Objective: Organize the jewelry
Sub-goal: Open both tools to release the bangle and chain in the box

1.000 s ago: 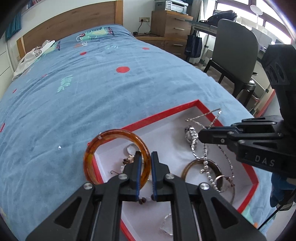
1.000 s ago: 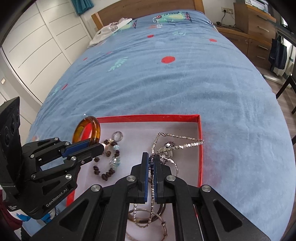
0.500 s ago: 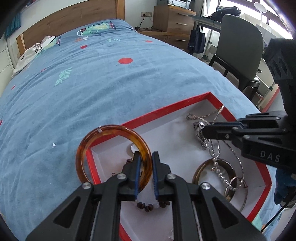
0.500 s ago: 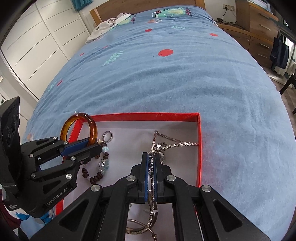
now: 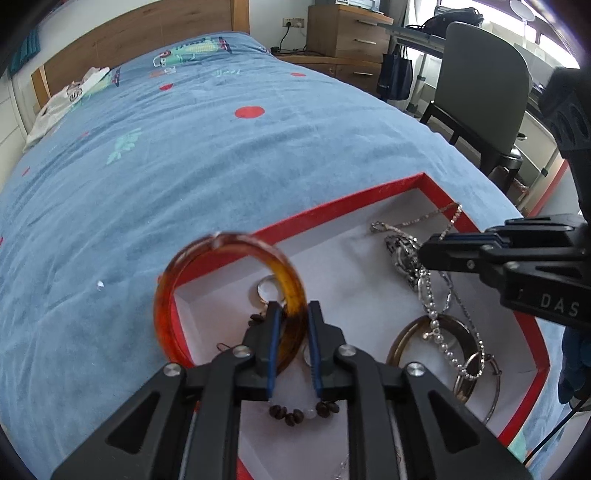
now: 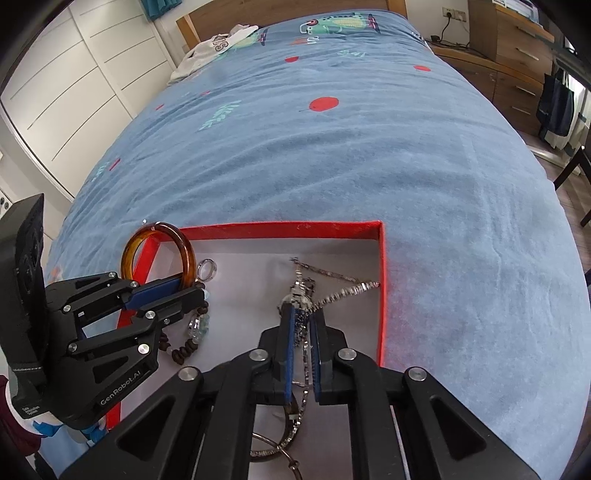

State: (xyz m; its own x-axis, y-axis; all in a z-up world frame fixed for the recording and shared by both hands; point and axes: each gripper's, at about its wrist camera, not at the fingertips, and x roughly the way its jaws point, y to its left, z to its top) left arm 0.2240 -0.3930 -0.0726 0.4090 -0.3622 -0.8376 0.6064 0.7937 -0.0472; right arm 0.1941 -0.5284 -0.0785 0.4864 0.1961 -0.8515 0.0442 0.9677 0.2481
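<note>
Jaws of the left gripper (image 5: 291, 341) have just been opening; the amber bangle (image 5: 229, 295) stands loose between them at the red tray's (image 5: 332, 210) 9 o'clock wall. Right gripper (image 6: 301, 345) likewise slackens around the silver chains (image 6: 332, 282). Best withdraw slowly so nothing snags.

A bed (image 5: 221, 147) with a blue spotted cover fills the room. At its far end stands a wooden headboard (image 5: 140, 40), with a white garment (image 6: 218, 48) lying near it. White wardrobe doors (image 6: 74, 92) line one side of the bed. On the other side stand a wooden dresser (image 5: 347, 33), a grey chair (image 5: 484, 92) and bright windows (image 5: 546, 22).
</note>
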